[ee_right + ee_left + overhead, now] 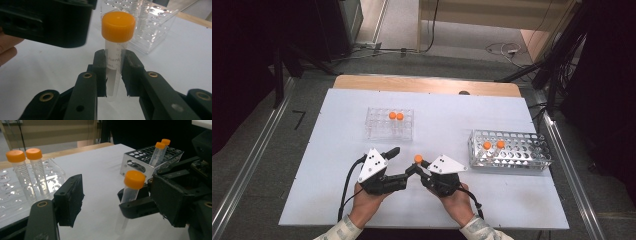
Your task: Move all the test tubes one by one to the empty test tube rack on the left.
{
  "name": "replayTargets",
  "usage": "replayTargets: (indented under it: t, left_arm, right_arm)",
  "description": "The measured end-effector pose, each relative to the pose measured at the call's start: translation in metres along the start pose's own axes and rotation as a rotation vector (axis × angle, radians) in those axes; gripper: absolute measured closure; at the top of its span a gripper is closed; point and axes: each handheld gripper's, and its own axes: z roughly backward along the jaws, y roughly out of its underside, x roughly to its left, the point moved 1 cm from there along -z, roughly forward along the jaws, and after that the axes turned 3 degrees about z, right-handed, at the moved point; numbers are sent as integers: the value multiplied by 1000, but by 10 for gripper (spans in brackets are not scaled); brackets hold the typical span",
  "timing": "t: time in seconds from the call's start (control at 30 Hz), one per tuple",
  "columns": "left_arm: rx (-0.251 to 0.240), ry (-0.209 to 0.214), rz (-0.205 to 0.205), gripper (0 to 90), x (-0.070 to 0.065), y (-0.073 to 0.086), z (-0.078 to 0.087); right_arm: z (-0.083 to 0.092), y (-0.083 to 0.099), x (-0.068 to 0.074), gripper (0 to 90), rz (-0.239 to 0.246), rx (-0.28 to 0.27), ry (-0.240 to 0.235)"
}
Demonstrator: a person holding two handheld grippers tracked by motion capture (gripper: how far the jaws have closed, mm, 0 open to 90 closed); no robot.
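Tube handover at near centre of desk

Right claw (113, 72) clamps an upright orange-capped tube (117, 42) above the white desk (337, 200). Left claw (105, 200) hangs released, its jaws standing either side of the tube without touching. Clear rack (389, 124) far left, metal rack (509, 150) right.

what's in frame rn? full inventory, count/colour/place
held tube: 1, clear with orange cap, clamped upright in the right hand-held gripper
clear rack: 1, transparent, table centre-left, holds 2 orange-capped tubes
metal rack: 1, silver, table right, holds 2 orange-capped tubes
table: 1, white top, wooden far edge
left hand-held gripper: 1, black, jaws apart, nothing between them, beside the tube
right hand-held gripper: 1, black, shut on the held tube
hands: 2, near table edge
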Motion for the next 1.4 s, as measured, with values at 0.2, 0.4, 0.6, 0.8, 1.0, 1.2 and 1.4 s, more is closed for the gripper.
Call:
replayTargets:
  t: [0.2, 0.4, 0.6, 0.8, 1.0, 1.2, 1.4]
  left_arm:
    - [0, 32, -21, 439, -2, 1, 0]
    - [-4, 34, -32, 565, -1, 1, 0]
    - [3, 21, -40, 658, 0, 2, 0]
    - [12, 18, -46, 688, -1, 3, -1]
    - [11, 11, -40, 699, 1, 3, -1]
    - [4, -22, -3, 700, 16, -2, 5]
    - [-17, -82, 48, 700, 39, -13, 12]
  right_arm:
    - [-7, -6, 9, 721, 13, -2, -22]
    - [-10, -9, 15, 721, 19, -1, -43]
    - [-12, -10, 16, 721, 9, -4, -51]
    - [-12, -10, 16, 721, 14, -1, -51]
    - [-11, -10, 15, 619, 5, 4, -59]
    - [-1, -5, 8, 416, 9, 14, -61]
    - [20, 10, -12, 333, -8, 38, -23]
